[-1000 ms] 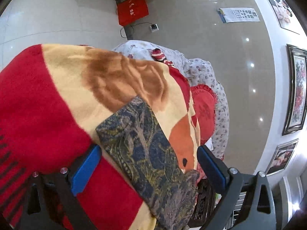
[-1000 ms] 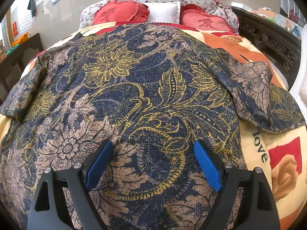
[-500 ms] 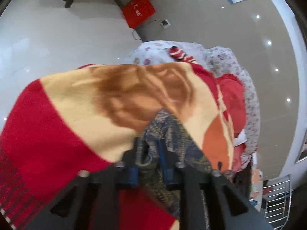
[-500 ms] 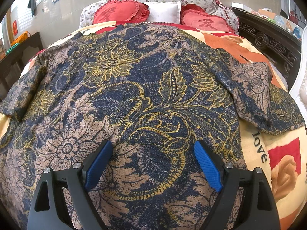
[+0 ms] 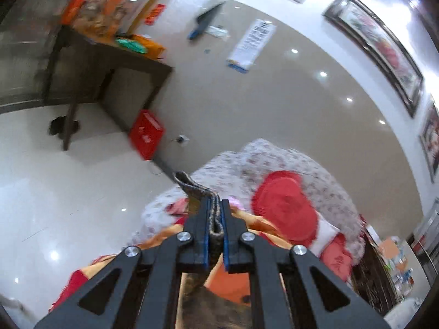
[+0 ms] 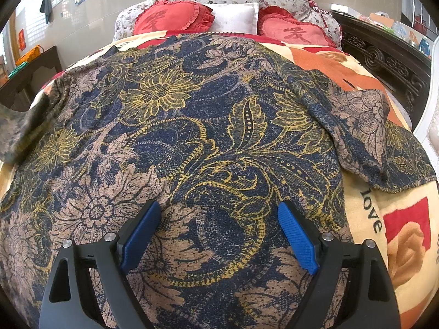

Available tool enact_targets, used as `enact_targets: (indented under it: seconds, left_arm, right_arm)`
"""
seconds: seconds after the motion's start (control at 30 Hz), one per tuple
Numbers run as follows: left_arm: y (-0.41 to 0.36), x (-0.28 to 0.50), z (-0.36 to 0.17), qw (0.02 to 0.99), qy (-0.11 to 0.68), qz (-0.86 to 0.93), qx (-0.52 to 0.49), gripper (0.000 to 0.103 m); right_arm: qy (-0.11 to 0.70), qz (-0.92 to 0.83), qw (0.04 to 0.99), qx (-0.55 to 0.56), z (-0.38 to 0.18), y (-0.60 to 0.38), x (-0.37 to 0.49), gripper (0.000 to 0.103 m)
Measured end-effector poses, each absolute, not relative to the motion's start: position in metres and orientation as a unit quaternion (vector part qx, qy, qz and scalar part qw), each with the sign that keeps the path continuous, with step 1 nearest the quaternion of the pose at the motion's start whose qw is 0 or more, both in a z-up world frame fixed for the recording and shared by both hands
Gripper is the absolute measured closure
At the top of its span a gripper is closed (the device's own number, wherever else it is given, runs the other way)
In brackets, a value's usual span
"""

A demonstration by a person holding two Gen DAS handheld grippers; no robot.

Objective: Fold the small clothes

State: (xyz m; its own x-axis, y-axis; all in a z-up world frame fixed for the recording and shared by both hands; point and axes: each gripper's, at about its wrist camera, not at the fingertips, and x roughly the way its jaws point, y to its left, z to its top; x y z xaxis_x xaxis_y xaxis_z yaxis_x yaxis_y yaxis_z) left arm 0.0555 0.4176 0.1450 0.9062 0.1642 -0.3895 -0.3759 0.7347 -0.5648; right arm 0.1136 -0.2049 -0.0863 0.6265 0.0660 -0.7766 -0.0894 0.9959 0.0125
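While the bed (image 6: 365, 197) with its red and cream blanket carries everything, the shirt (image 6: 208, 142) lies spread flat across the middle of it, collar end toward the pillows, and takes up most of the right wrist view. Its body shows no fold yet, so I judge the task barely begun: only one sleeve is in hand, and the other sleeve (image 6: 384, 142) lies stretched out over the blanket on the shirt's right side. At the shirt's left edge the cloth rises off the blanket, blurred. The left gripper (image 5: 214, 213) is clamped on a doubled strip of that cloth, its blue pads pressed tight on it, held up above the bed. The right gripper (image 6: 219, 233) hangs over the shirt's lower middle with its fingers wide apart, gripping nothing. Beyond the shirt's collar sit two red heart cushions (image 6: 175, 16) and a white pillow (image 6: 236, 17) against the flowered headboard. Nothing rests on the shirt itself, so the fold has a free path; a dark carved cabinet (image 6: 384, 54) stands beside the bed, well clear.
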Motion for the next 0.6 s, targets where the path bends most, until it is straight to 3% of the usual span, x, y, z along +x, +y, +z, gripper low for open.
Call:
enact_targets:
  seconds: [0.13, 0.27, 0.37, 0.43, 0.53, 0.57, 0.6]
  left_arm:
    - [0.358, 0.075, 0.145, 0.930, 0.176, 0.045, -0.320, 0.096]
    - [0.263, 0.107, 0.109, 0.921, 0.229, -0.073, -0.306, 0.096]
    - [0.192, 0.127, 0.049, 0.906, 0.296, -0.108, -0.284, 0.096]
    - [0.154, 0.134, -0.007, 0.890, 0.355, -0.105, -0.268, 0.094]
    - [0.129, 0.135, -0.072, 0.865, 0.422, -0.083, -0.259, 0.091]
    - [0.127, 0.130, -0.088, 0.857, 0.434, -0.078, -0.267, 0.089]
    - [0.127, 0.124, -0.093, 0.854, 0.436, -0.081, -0.272, 0.080]
  right_arm:
    - [0.430, 0.043, 0.902, -0.013, -0.086, -0.205, 0.113, 0.004]
    - [0.432, 0.043, 0.901, -0.014, -0.086, -0.205, 0.114, 0.004]
    - [0.446, 0.040, 0.894, -0.017, -0.081, -0.203, 0.117, 0.005]
    - [0.457, 0.054, 0.888, -0.015, -0.067, -0.200, 0.118, 0.012]
    - [0.436, 0.088, 0.896, -0.006, -0.038, -0.189, 0.116, 0.013]
    - [0.424, 0.102, 0.900, -0.010, -0.026, -0.180, 0.115, 0.013]
    - [0.417, 0.113, 0.902, -0.012, -0.019, -0.174, 0.116, 0.013]
